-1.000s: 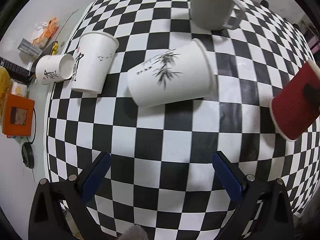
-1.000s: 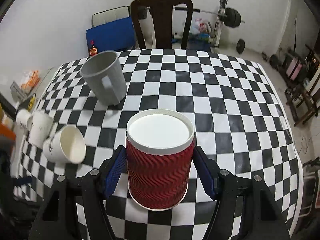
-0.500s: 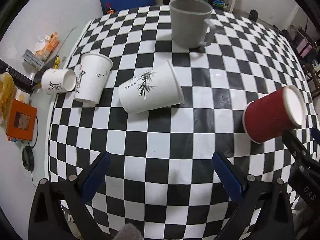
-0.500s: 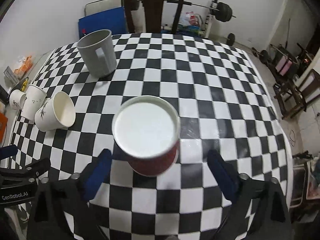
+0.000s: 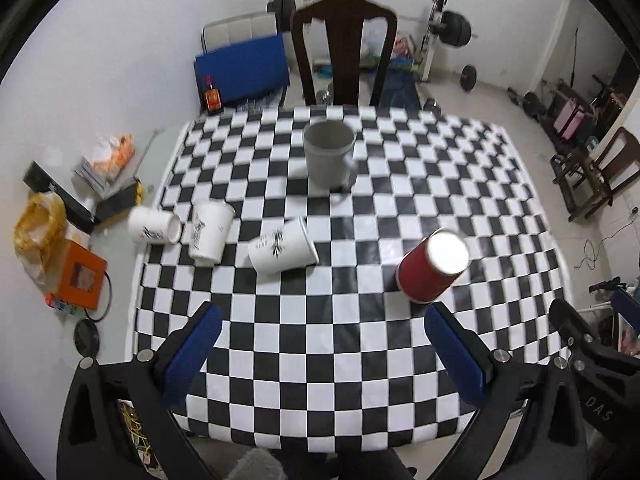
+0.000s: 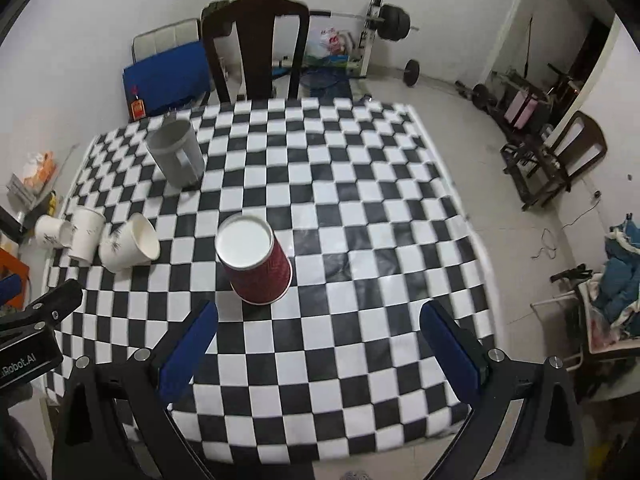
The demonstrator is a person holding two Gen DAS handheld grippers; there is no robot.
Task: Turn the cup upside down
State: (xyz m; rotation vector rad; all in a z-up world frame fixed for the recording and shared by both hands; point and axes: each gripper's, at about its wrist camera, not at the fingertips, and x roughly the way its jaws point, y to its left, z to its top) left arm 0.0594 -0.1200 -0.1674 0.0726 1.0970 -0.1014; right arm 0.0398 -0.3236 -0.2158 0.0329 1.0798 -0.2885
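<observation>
Toward the table's (image 6: 360,208) near edge, the red cup (image 6: 256,266) now stands rim-down. The left gripper (image 5: 320,356) hangs spread and empty; the right gripper (image 6: 320,356) has released it and backed away, so the flip looks finished.

Bare checkered table (image 6: 360,240) is lying open right of the red cup (image 6: 256,264). Three white paper cups (image 6: 96,240) and a grey mug (image 6: 176,152) are crowding the left side, seemingly touching one another.
</observation>
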